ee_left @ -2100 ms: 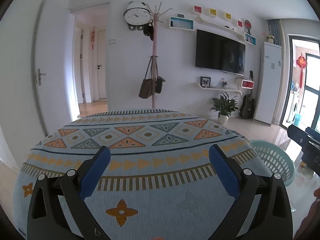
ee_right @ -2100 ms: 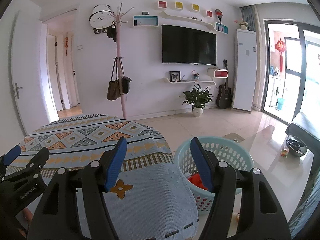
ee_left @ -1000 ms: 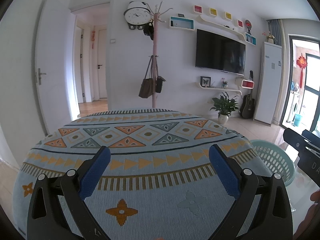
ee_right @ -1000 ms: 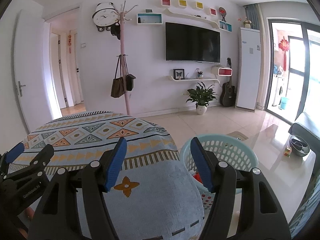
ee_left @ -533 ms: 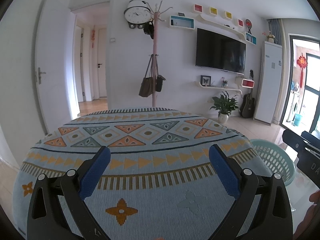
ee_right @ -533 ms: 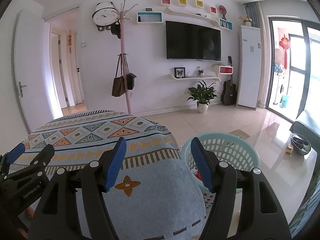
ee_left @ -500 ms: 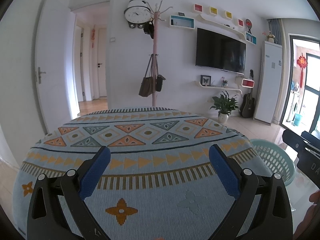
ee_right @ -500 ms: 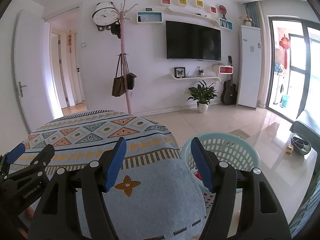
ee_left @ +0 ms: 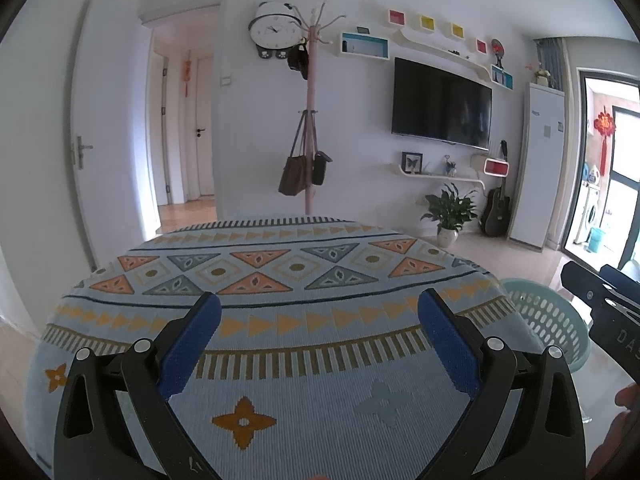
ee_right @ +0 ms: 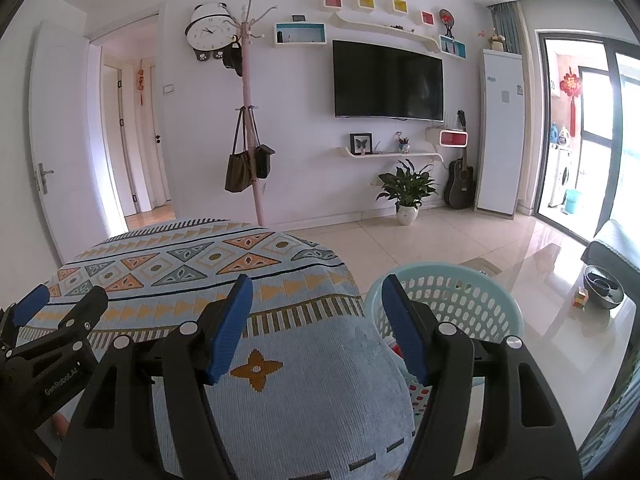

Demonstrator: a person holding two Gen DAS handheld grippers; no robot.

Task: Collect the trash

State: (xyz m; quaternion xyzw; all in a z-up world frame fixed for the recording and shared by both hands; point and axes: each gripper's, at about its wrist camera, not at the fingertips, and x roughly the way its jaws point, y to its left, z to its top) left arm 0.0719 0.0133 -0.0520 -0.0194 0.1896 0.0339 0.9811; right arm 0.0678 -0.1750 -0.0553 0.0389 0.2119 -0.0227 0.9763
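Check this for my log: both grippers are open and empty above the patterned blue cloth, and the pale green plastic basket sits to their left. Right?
Not quite. The pale green plastic basket sits to the right of the patterned blue cloth, as the right wrist view shows. The left gripper and right gripper are indeed open and empty.

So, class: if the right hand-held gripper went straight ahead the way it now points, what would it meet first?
Probably nothing soon: the open right hand-held gripper points across the patterned cloth's right edge, past the mint basket's left rim, toward the far wall. If it aims lower than it appears, it would meet the cloth first.
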